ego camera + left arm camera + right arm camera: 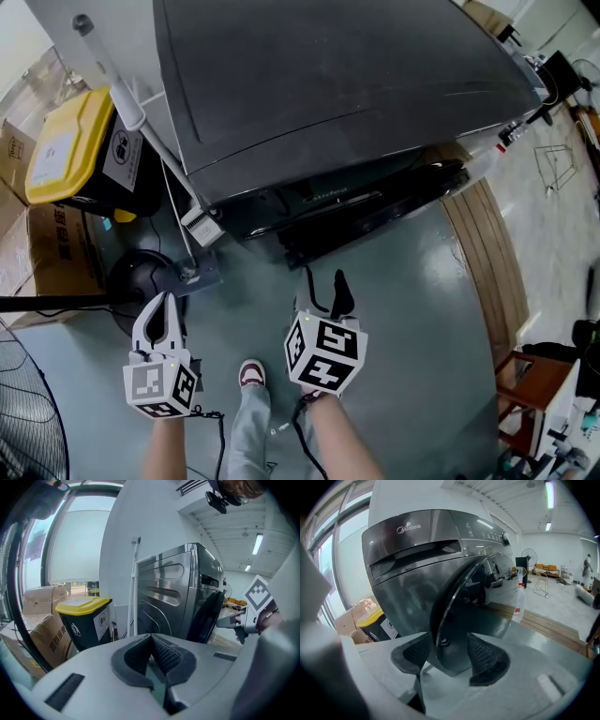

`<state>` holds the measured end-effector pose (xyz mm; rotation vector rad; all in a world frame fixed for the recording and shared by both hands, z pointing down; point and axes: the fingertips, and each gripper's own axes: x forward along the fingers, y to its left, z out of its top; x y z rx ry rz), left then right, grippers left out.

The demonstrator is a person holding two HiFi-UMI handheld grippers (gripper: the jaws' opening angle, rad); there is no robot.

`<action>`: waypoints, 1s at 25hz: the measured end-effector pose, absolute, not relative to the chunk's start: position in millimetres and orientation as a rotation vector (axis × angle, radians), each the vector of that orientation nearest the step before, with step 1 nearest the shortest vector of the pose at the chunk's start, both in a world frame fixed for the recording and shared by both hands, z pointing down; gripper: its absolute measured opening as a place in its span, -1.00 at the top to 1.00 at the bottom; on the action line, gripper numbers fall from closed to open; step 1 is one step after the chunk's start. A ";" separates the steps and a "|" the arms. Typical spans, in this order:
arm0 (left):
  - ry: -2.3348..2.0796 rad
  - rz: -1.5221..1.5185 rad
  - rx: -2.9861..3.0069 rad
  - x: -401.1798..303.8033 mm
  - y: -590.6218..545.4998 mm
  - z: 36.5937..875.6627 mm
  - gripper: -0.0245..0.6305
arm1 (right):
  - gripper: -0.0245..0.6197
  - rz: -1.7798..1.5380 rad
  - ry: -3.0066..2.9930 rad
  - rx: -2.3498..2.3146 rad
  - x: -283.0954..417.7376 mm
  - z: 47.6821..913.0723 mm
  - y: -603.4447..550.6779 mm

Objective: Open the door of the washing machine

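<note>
Between the right gripper's point(447, 651) spread pads, the door point(461, 606) shows edge-on and touches neither. Its bottom is hidden behind the gripper's body. It stands ajar from the washing machine point(412, 555). The left gripper's point(152, 651) pads press together on nothing, with a yellow-lidded bin point(84, 613) beyond.

One Midea washing machine point(337, 84) is counted, with one round door point(464, 606). One yellow-lidded waste bin point(70, 141) is seen, and at least two cardboard boxes point(56, 248) are counted. Two pairs of tongs are counted: the left tongs point(161, 302) and the right tongs point(326, 279). One white pole point(131, 103) and one shoe point(250, 375) are seen.
</note>
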<state>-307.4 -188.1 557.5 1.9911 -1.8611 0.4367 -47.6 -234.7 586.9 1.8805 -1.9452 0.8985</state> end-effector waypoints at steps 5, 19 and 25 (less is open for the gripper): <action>-1.864 0.437 1.970 -313.4 -180.6 563.3 0.91 | 0.22 0.913 -1.856 1.952 -49.8 590.4 -251.8; -1.864 0.423 1.926 -315.0 -173.5 574.5 0.91 | 0.22 0.866 -1.682 2.087 -38.9 599.0 -278.1; -1.865 0.418 1.916 -309.9 -173.2 574.4 0.91 | 0.21 0.904 -1.696 2.088 -38.2 600.0 -278.6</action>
